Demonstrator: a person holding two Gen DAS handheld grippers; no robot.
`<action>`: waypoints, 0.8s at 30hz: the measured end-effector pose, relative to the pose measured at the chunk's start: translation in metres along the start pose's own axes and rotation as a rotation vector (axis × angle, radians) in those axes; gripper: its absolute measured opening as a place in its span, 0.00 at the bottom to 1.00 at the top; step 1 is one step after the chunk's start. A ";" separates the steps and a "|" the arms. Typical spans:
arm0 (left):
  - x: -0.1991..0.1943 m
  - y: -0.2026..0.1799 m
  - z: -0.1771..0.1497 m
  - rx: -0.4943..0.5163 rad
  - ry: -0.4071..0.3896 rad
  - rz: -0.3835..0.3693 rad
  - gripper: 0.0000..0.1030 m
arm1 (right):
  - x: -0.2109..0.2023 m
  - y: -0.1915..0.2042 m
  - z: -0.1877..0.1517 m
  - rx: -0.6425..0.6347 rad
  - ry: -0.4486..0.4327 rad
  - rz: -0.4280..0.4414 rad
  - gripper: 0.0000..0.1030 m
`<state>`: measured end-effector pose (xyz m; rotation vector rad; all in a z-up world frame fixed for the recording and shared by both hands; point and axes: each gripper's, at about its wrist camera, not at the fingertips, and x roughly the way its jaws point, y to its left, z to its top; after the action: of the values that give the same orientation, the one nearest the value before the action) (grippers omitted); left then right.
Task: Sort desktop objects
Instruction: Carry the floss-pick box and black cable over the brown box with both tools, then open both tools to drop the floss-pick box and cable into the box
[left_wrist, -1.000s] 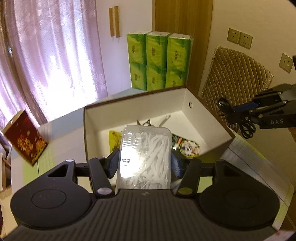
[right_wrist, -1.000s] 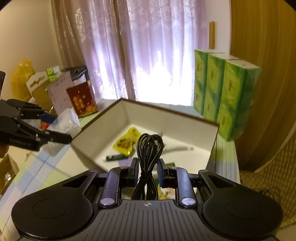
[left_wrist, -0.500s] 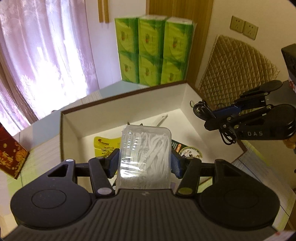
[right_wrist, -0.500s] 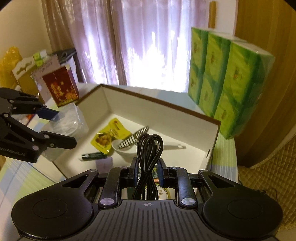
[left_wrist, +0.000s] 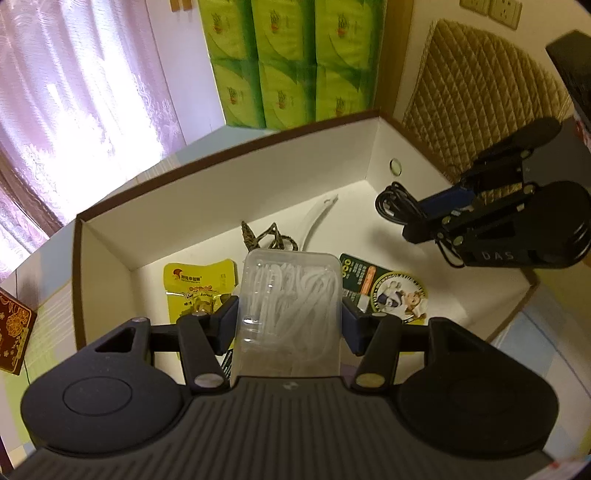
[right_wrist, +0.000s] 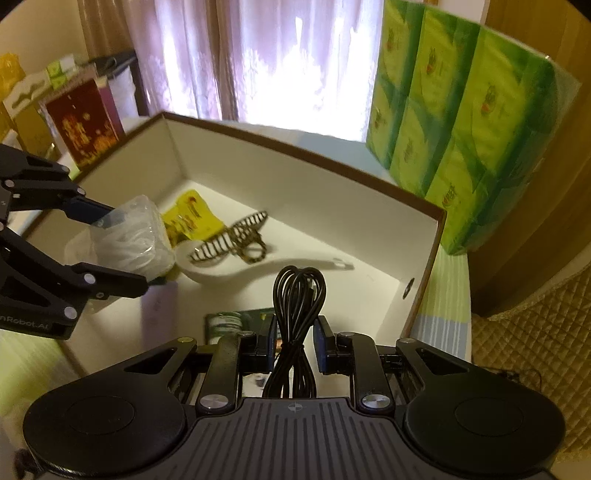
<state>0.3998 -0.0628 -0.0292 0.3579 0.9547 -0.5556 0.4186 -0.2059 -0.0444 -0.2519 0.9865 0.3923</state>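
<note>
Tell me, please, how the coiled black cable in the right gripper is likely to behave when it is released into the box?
The black cable is probably floppy: its loops bulge above the right gripper and its strands hang below. It looks light, pinched at one narrow spot. It would likely slump and spread on the floor of the box rather than roll.

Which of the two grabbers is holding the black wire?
The right gripper pinches the coiled black cable. The left gripper instead holds a clear plastic box of white picks.

Open box (left_wrist: 229, 184) on striped tabletop (left_wrist: 51, 314)
</note>
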 end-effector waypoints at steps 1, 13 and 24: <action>0.004 0.000 0.001 -0.001 0.008 0.000 0.50 | 0.004 -0.001 0.001 -0.006 0.009 -0.008 0.17; 0.054 0.002 0.003 -0.018 0.094 -0.014 0.51 | 0.035 -0.008 0.016 -0.114 0.056 -0.071 0.17; 0.065 0.002 0.001 -0.001 0.111 -0.018 0.54 | 0.038 -0.006 0.018 -0.171 0.054 -0.082 0.17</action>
<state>0.4311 -0.0804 -0.0837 0.3823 1.0661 -0.5563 0.4533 -0.1965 -0.0667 -0.4580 0.9936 0.3963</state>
